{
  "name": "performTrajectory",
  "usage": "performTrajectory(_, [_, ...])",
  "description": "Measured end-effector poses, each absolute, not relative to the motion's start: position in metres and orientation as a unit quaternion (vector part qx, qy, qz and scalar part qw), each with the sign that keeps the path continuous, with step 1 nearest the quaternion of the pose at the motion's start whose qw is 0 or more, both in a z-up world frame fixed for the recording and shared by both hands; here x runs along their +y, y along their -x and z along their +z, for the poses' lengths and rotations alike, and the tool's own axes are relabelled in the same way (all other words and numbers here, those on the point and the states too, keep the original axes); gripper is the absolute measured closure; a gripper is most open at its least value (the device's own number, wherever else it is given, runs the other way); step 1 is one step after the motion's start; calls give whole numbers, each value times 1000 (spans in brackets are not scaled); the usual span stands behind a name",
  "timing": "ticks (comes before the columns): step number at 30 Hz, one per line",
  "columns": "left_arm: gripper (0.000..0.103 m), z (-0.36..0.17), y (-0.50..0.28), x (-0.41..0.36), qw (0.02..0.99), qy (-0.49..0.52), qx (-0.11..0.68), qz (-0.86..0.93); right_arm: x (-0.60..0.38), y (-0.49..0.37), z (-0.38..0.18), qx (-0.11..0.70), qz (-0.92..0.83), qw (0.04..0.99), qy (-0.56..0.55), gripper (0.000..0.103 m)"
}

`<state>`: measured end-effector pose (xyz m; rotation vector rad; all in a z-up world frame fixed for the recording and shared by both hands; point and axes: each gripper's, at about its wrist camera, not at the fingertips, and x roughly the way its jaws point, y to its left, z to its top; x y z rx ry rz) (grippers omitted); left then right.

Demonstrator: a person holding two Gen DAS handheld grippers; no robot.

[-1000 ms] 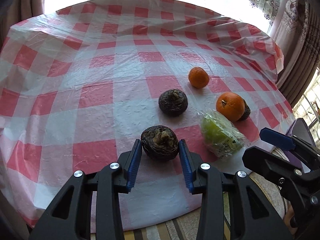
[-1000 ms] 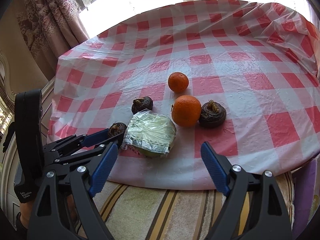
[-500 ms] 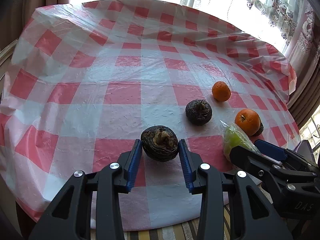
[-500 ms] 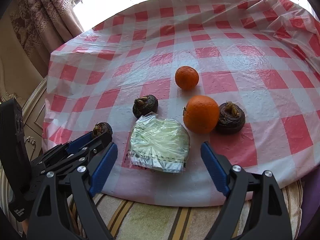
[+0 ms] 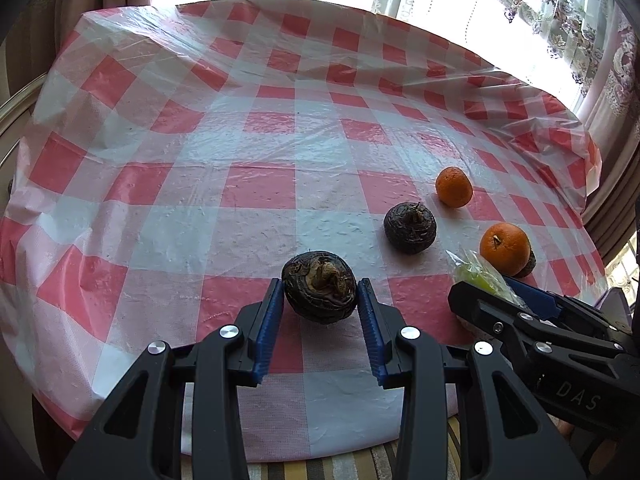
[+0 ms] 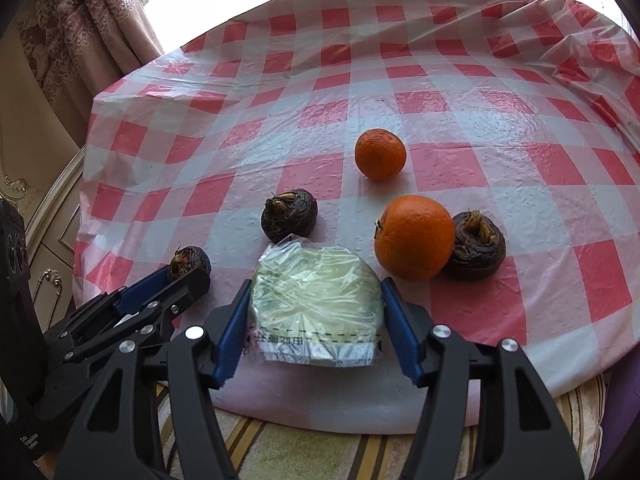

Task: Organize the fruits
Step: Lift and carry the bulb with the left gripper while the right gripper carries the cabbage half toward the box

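Observation:
My left gripper is shut on a dark water chestnut, also seen in the right wrist view. My right gripper has its blue pads against both sides of a green fruit wrapped in clear plastic; the fruit rests on the table. A second chestnut, a small orange, a large orange and a third chestnut lie beyond. In the left wrist view the right gripper covers most of the bagged fruit.
A round table with a red-and-white checked plastic cloth holds everything near its front right edge. Curtains and a bright window stand behind. A striped rug lies below the table edge.
My left gripper has carried its chestnut to the left, away from the other fruit. My right gripper has moved forward and closed from wide open onto the bagged green fruit.

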<state>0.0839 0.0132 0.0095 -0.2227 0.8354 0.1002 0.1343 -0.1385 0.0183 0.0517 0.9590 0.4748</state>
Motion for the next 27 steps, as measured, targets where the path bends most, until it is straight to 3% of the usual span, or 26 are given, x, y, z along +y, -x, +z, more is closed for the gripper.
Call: performTrajectory(27, [67, 22, -78, 1, 917, 78, 389, 52, -162, -105, 25, 429, 222, 875, -23, 41])
